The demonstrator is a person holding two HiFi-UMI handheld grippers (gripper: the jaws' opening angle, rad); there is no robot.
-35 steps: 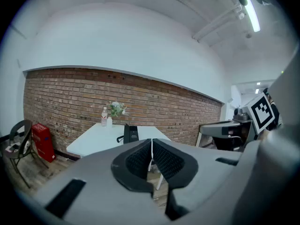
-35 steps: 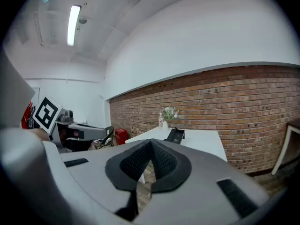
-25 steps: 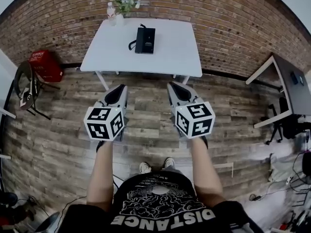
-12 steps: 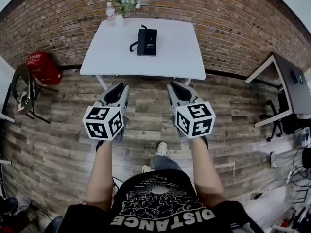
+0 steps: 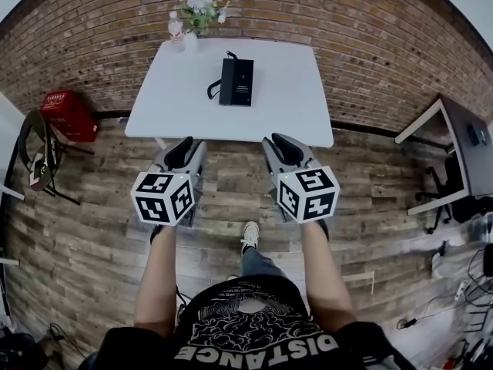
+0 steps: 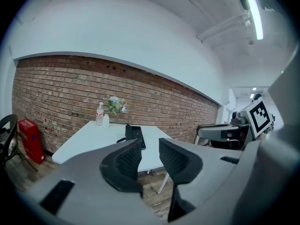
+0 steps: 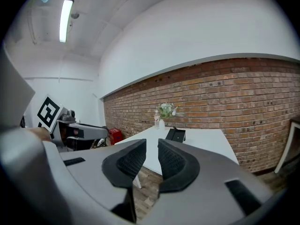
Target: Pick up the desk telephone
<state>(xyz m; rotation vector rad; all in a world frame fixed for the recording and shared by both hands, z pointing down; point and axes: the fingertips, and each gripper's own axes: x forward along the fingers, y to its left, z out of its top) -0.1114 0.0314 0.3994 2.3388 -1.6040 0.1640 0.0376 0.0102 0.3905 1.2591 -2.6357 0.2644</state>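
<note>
The black desk telephone lies on the middle of a white table, its cord curling off its left side. It also shows small in the left gripper view and the right gripper view. My left gripper and right gripper are held side by side over the wooden floor, short of the table's near edge and well away from the phone. Both pairs of jaws are opening, each with a narrow gap and nothing in it: left, right.
A vase of flowers and a water bottle stand at the table's far left corner against the brick wall. A red box and a chair are at the left. Another desk stands at the right.
The person has stepped toward the table, which now sits lower and larger in the head view. Both grippers have come nearer its front edge.
</note>
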